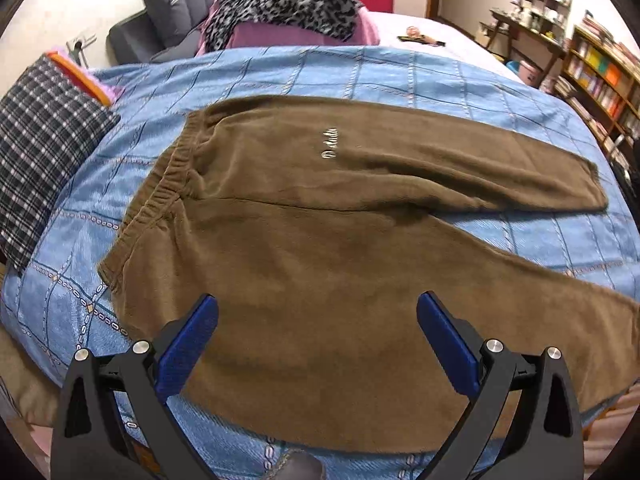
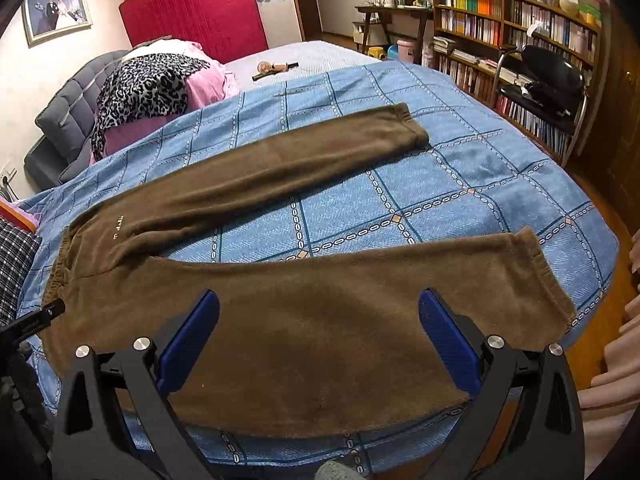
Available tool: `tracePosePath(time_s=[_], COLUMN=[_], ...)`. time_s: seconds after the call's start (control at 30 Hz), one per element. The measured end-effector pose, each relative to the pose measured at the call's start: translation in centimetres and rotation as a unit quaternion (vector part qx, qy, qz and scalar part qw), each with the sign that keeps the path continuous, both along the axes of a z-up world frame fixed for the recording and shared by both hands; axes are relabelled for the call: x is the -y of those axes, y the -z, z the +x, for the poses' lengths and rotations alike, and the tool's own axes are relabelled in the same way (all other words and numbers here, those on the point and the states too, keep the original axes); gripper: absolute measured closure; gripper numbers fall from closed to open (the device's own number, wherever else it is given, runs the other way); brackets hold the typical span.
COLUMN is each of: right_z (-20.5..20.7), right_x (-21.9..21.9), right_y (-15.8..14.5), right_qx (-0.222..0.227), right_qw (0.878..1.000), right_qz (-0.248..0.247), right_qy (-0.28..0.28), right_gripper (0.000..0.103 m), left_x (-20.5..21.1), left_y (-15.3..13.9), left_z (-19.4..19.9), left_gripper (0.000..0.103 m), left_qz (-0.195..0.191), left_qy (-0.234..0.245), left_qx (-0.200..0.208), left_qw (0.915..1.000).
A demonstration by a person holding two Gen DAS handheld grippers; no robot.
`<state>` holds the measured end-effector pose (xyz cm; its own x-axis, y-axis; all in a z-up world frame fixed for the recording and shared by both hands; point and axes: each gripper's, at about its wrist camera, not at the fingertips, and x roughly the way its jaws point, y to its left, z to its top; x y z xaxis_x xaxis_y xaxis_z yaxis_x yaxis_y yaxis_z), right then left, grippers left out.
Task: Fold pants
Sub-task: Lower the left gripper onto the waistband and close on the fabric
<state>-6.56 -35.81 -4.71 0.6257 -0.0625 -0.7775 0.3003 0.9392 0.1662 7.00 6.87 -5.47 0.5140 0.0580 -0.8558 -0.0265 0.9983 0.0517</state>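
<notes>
Plainly, nothing is gripped yet: the left gripper (image 1: 318,320) and the right gripper (image 2: 319,318) both hang with jaws spread wide and empty above the near leg (image 2: 320,320) of the brown fleece pants (image 1: 320,208). The pants lie flat on the blue patterned bedspread (image 2: 460,184), elastic waistband (image 1: 160,192) toward the left edge of the bed by the plaid pillow (image 1: 44,152), legs splayed in a V toward the right edge.

The first fold looks like leg onto leg. Best to pinch the near leg's outer seam, left near the waist and right toward the cuff (image 2: 548,280), then carry both across together so the far leg (image 2: 280,160) is covered evenly. The near hem sits close to the bed's front edge, possibly overhanging it; that part is hidden. Beyond the far leg the bedspread lies bare.
</notes>
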Motion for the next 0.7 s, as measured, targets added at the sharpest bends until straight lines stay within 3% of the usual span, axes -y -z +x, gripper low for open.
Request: tracePosePath(time_s=[0.23, 0.4, 0.7], right_z=[2.2, 4.5, 8.6], right_x=[-0.4, -0.3, 0.8], right_y=[0.9, 2.2, 5.3], right_qx=[-0.020, -0.038, -0.086], right_qw=[1.000, 0.999, 0.996], right_qz=[-0.002, 0.003, 0.033], right_qy=[-0.006, -0.008, -0.003], right_gripper=[0.003, 0.003, 0.003], left_x=[-2.5, -4.3, -7.2], left_y=[0.7, 2.4, 3.3], left_z=[4.0, 7.9, 14.9], left_gripper=[0.005, 0.005, 0.005], left_qz=[-0.011, -0.029, 0.006], left_qy=[-0.028, -0.038, -0.078], left_qx=[-0.016, -0.055, -0.064], left_qw=[0.9994, 0.9973, 0.9949])
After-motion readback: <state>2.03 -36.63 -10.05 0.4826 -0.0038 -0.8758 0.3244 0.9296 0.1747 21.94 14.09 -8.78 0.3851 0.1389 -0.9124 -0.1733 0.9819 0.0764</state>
